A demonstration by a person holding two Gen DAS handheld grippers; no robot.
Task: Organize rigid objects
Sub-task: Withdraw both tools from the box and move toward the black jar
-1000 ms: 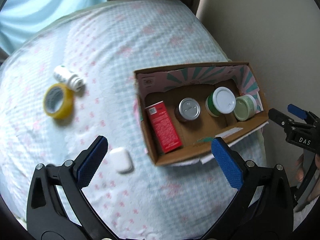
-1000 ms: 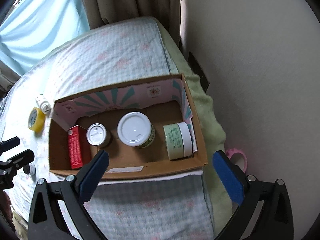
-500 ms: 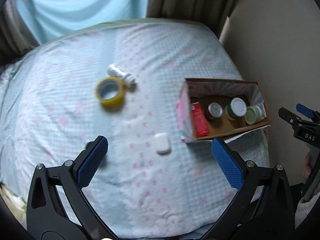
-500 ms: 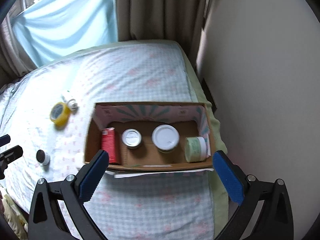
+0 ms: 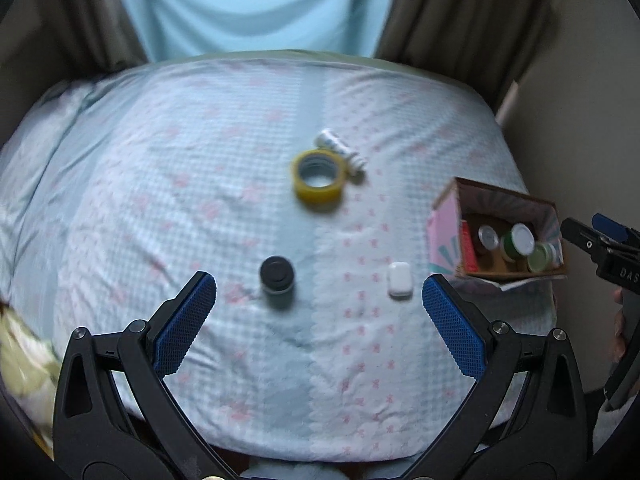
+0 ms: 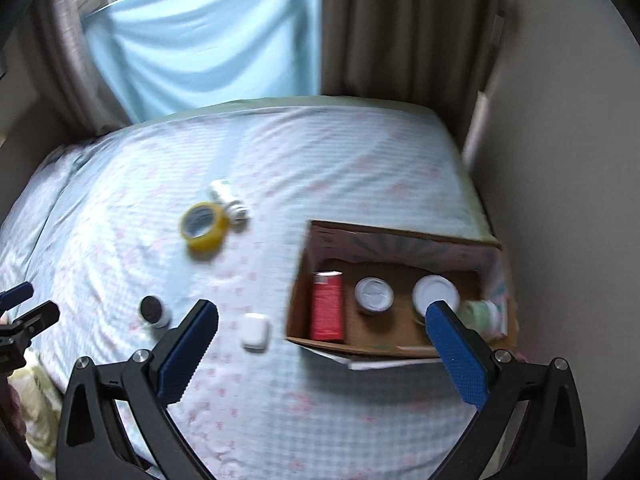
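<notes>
Both grippers hang above a bed covered with a pale blue checked sheet (image 5: 224, 184) printed with pink marks. The left gripper (image 5: 319, 316) is spread wide with nothing between its blue pads, and the right gripper (image 6: 322, 344) is likewise released and empty.

Four loose items lie on the sheet. A yellow tape roll (image 5: 319, 176) lies flat, touching a small white bottle (image 5: 340, 152) that lies on its side just behind it. Nearer the left gripper sit a small jar with a black lid (image 5: 276, 276) and, well apart to its right, a white earbud case (image 5: 399, 280).

An open cardboard box (image 6: 304, 280) (pink and teal printed on its inner walls) sits by the bed's right edge, near the wall. Inside, in a row, are a red carton (image 6: 327, 306), a silver-lidded jar (image 6: 374, 294), a white-lidded green jar (image 6: 435, 292) and a pale green jar (image 6: 482, 314) lying on its side.
</notes>
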